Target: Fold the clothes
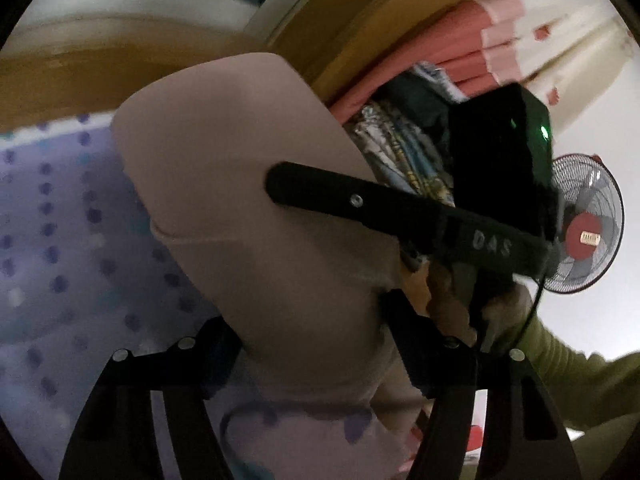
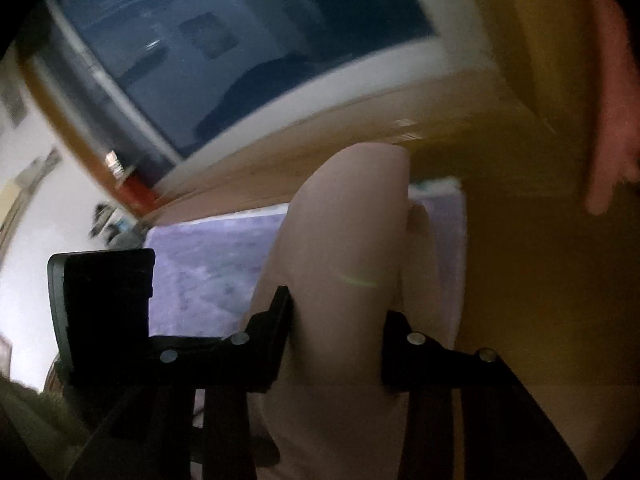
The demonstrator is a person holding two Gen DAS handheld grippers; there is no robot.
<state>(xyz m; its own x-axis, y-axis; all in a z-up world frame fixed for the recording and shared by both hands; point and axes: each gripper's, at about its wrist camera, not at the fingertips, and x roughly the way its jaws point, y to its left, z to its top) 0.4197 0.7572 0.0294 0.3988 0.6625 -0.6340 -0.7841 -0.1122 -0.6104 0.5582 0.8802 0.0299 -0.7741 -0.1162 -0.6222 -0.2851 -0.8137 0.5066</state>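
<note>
A pale beige garment (image 1: 248,168) hangs lifted above a lilac bedsheet with dark dots (image 1: 60,232), held between the two handheld grippers. In the left wrist view the left gripper (image 1: 308,344) has its fingers set wide, and a thick bunch of the cloth fills the gap between them; whether the pads truly press on it cannot be told, since the near fabric hides the contact. The right gripper (image 2: 336,340) shows more plainly in its own view: its two fingers stand close on either side of a rolled column of the same beige cloth, pinching it. From the left camera the right tool's black finger (image 1: 360,200) lies across the front of the cloth, with a hand (image 1: 472,304) in an olive ribbed sleeve (image 1: 580,380) behind it. Far right stands a fan (image 1: 588,236), beside a pile of patterned textiles (image 1: 400,152) and a red and white curtain (image 1: 500,40). The step in hand looks like raising the garment to spread it for a fold. To do it well, both grips should sit on matching edges, the hands should draw apart until the cloth hangs flat, and the piece should then go down smoothly on the sheet without bunching. A loose left hold risks the cloth slipping.
</note>
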